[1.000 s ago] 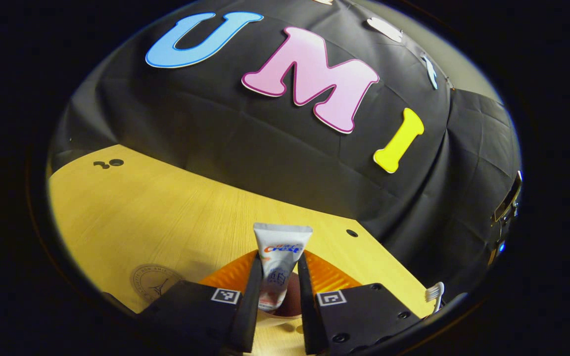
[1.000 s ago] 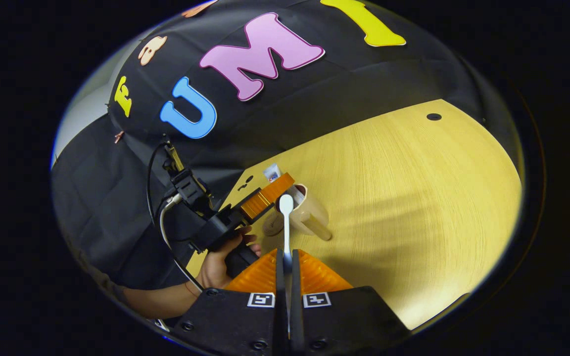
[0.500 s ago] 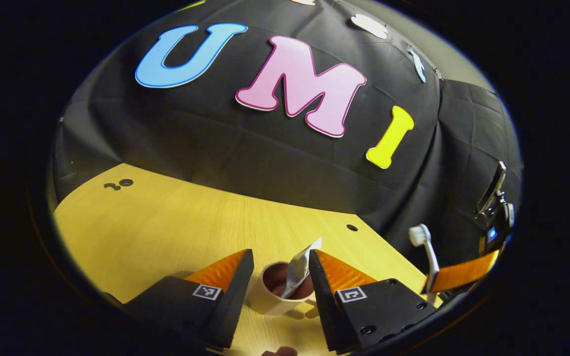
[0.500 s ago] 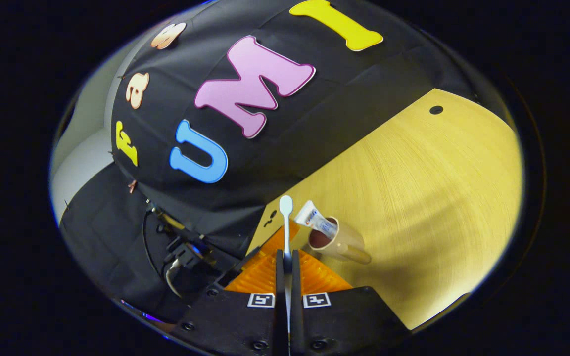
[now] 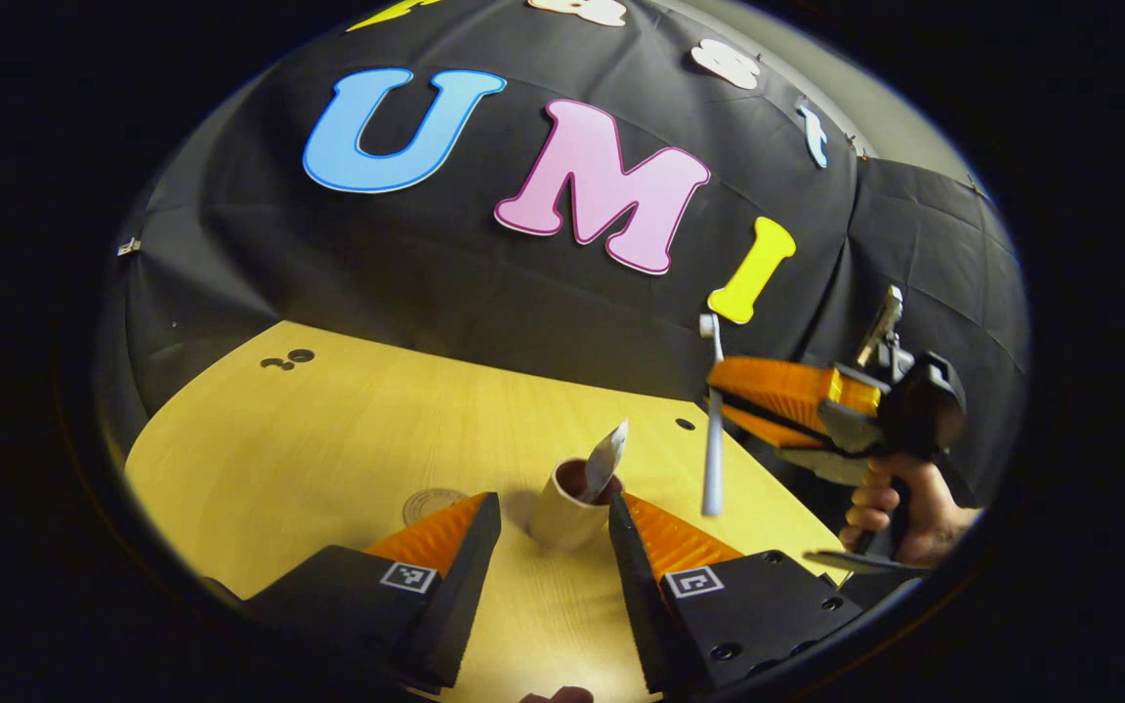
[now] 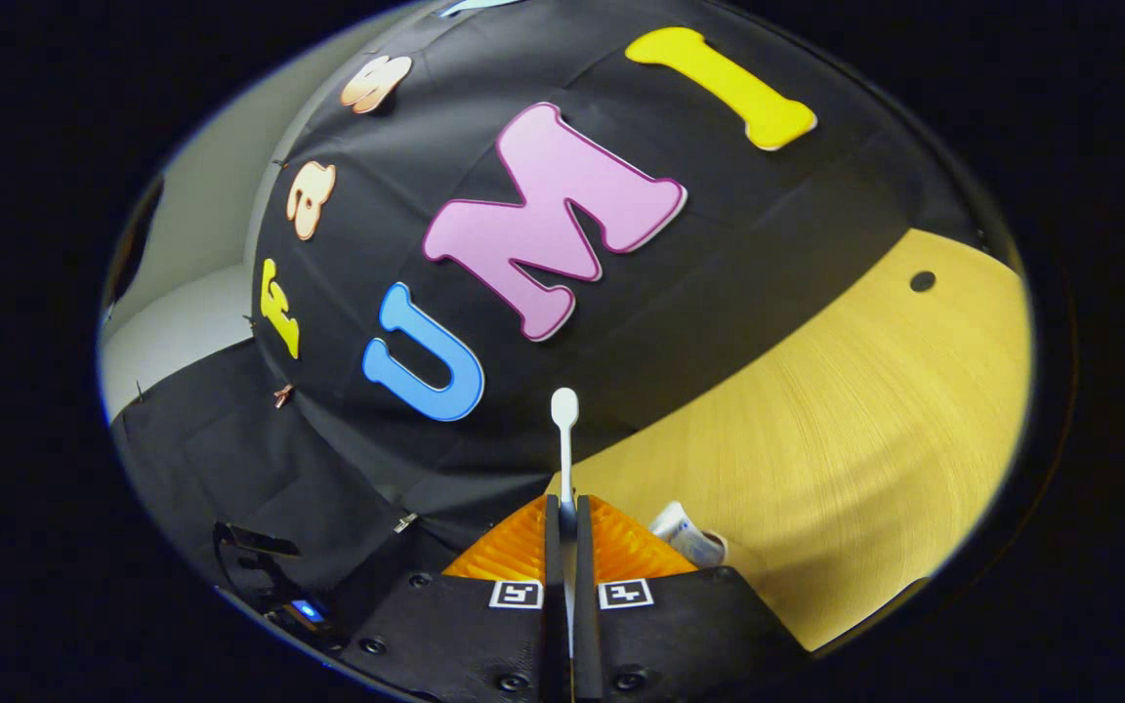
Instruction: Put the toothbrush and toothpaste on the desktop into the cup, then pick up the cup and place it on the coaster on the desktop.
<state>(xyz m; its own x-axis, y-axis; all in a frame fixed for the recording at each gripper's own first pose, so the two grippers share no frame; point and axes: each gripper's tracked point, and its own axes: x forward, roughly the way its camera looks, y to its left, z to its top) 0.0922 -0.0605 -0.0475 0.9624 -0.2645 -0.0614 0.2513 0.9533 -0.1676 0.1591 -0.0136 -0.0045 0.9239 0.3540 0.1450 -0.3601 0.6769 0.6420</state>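
Between the spread fingers of the left gripper (image 5: 548,576) there is now only bare counter (image 5: 348,439); a second ago they pinched the toothpaste (image 5: 607,459), and it now stands tilted in the cup (image 5: 567,503), its flat end poking above the rim. The cup sits just beyond those fingers, with the round coaster (image 5: 431,505) beside it on the wood. So the first item is delivered. The right gripper (image 6: 562,547) has its fingers pressed on the toothbrush (image 6: 563,444), head up; in the left gripper view it has come in to hang upright above the counter, just to the side of the cup. Its handle end looks short of the rim, though the fisheye makes that hard to judge. Lowering it in is the likely next step.
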